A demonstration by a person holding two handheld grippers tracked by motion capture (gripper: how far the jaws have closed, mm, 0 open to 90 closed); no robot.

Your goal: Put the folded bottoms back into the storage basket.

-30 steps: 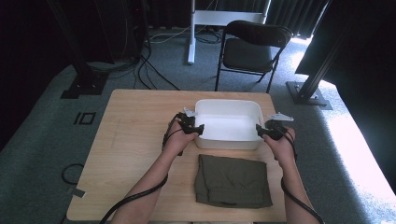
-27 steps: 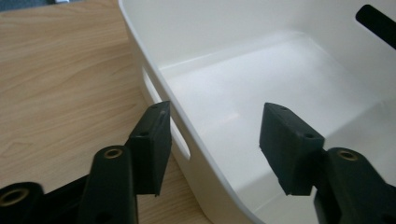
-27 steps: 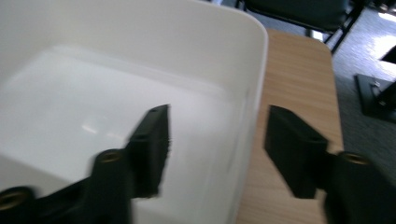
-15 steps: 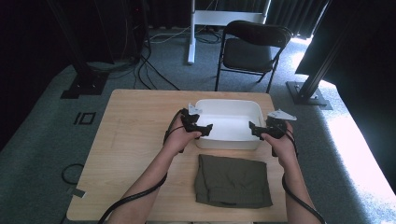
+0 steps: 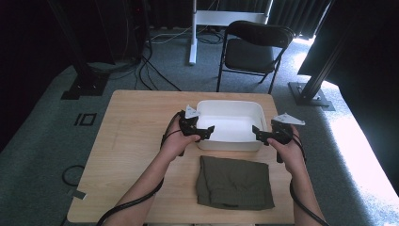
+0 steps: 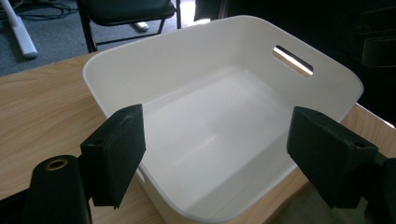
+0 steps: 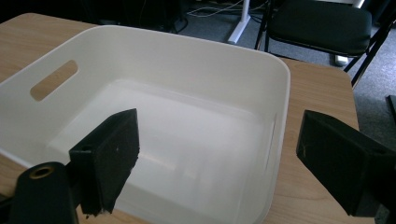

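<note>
White tub (image 5: 229, 123) at the table's far middle, empty; folded olive garment (image 5: 234, 182) just in front of it, untouched. Left gripper (image 5: 205, 132) and right gripper (image 5: 258, 133) released, flanking the tub. Packing not yet begun

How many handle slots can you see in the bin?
2. One slot shows in the bin's far end wall in the left gripper view; the other slot shows in the opposite end wall in the right gripper view.
</note>
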